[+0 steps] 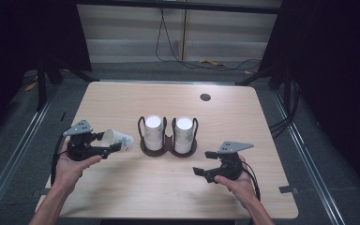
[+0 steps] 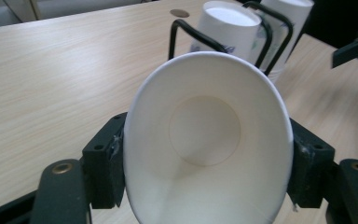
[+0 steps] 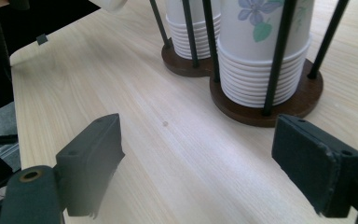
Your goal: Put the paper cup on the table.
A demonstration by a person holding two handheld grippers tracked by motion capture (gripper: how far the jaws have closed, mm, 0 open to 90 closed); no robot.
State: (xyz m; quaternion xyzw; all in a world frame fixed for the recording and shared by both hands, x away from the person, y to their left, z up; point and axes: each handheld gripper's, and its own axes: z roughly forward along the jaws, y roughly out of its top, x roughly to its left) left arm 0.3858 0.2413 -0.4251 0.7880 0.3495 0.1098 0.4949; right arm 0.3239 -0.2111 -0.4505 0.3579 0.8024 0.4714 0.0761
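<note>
Paper cup (image 2: 208, 140) being pinched sideways by left gripper (image 1: 104, 149), rim squashed oval, probably heading for cup holder (image 1: 168, 147); right gripper (image 1: 202, 165) idling spread apart.

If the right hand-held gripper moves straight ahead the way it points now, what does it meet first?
Probably the cup holder: the right hand-held gripper, jaws open and empty, points over bare table toward its brown base and the nearer stack of cups. Depth is hard to judge.
</note>
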